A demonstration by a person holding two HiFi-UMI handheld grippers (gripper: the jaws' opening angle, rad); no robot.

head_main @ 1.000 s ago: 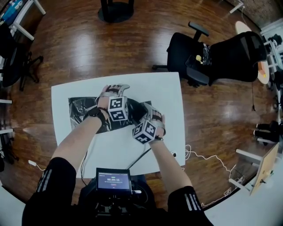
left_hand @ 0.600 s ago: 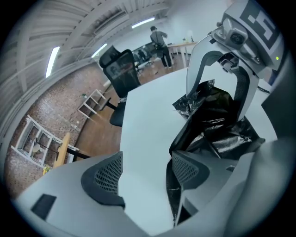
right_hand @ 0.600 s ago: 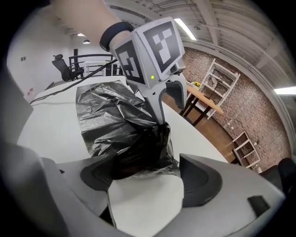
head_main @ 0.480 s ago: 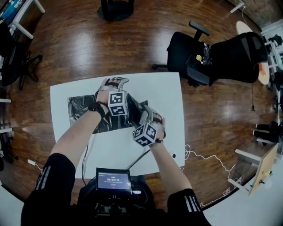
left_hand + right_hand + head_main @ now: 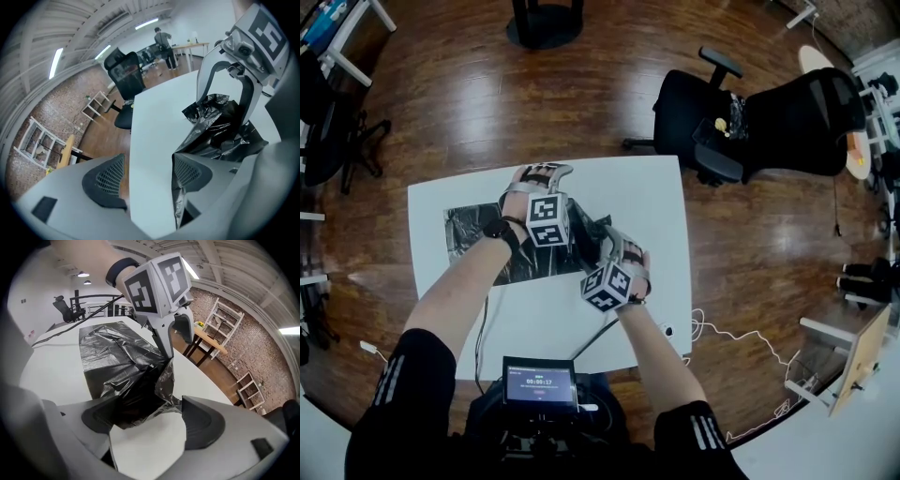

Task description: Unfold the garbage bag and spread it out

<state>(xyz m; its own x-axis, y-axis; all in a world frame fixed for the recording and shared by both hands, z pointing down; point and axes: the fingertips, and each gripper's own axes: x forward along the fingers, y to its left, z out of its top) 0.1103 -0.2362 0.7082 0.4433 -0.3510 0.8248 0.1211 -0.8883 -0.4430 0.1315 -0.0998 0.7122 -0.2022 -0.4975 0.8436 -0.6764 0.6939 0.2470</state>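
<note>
Between the parted jaws of the right hand-held gripper [image 5: 147,411] lies a crumpled fold of the black garbage bag [image 5: 112,357], heaped against one pad and just reaching the other, with bare white showing in the gap. The jaws are released, not clenched on the film. Just beside it the left hand-held gripper [image 5: 147,173] also stands wide, with the tabletop [image 5: 647,197] between its pads and only a sliver of film along the inner face of one jaw. Further out, the bag's left part lies flat and rectangular on the tabletop, while the part near both grippers is bunched and raised. By my reading the unfolding is partway done and the step in hand is taking hold of that bunch. Next, each hand-held gripper needs to close on a separate edge of it — thin, slippery film, so a bite well past the edge — and then draw apart toward the bare right side of the tabletop.
</note>
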